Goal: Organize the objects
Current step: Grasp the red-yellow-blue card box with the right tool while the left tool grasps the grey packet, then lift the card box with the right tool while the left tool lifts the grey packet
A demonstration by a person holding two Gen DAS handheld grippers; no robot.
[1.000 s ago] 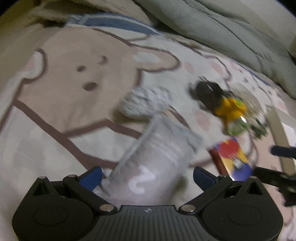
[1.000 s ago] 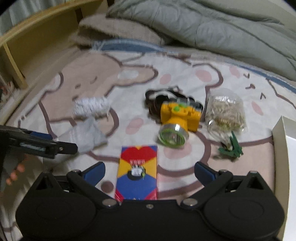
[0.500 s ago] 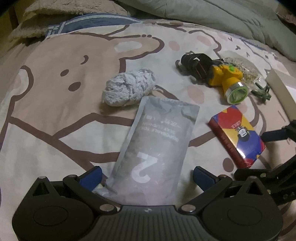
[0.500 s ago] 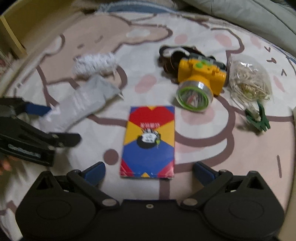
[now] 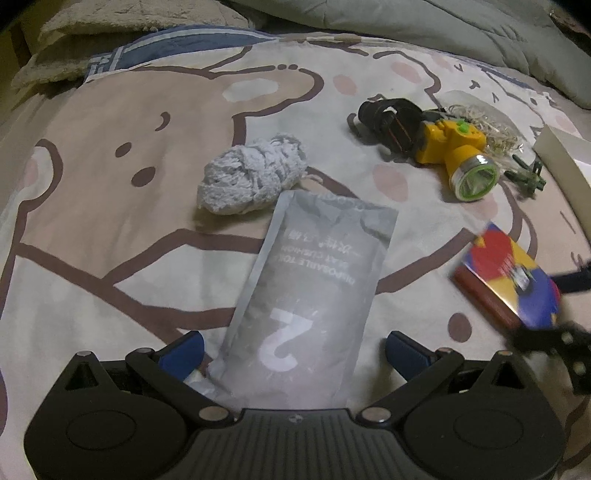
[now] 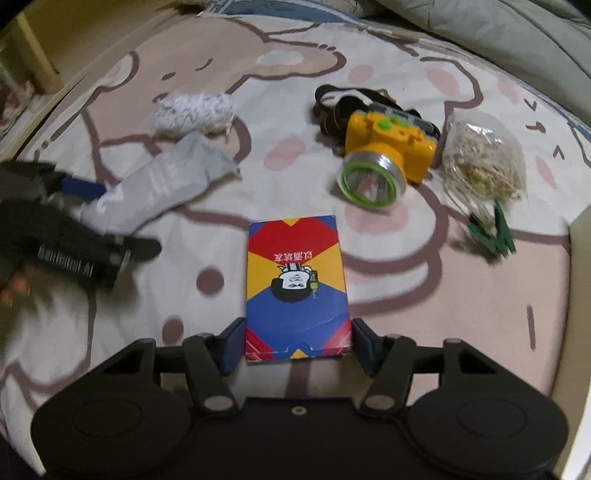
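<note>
A colourful card box (image 6: 297, 280) lies on the bear-print sheet, its near end between the pads of my right gripper (image 6: 297, 345). The jaws are closing and both pads touch the box's sides. In the left wrist view the same box (image 5: 506, 280) looks blurred, with the right gripper (image 5: 554, 310) around it. A grey pouch (image 5: 314, 295) marked "2" lies flat between the wide-apart fingers of my left gripper (image 5: 291, 350), which is open. From the right wrist view the left gripper (image 6: 110, 218) straddles the pouch (image 6: 166, 184).
A white yarn bundle (image 5: 255, 177) lies just beyond the pouch. Farther right are a yellow headlamp (image 6: 388, 147), a clear bag of pale strips (image 6: 484, 158) and green clips (image 6: 495, 232). A white box wall (image 6: 580, 258) stands at the right edge; a grey quilt (image 5: 406, 22) lies behind.
My right jaws have narrowed from wide open onto the sides of the card box. The left gripper has settled over the pouch, and its view went from blurred to steady.
</note>
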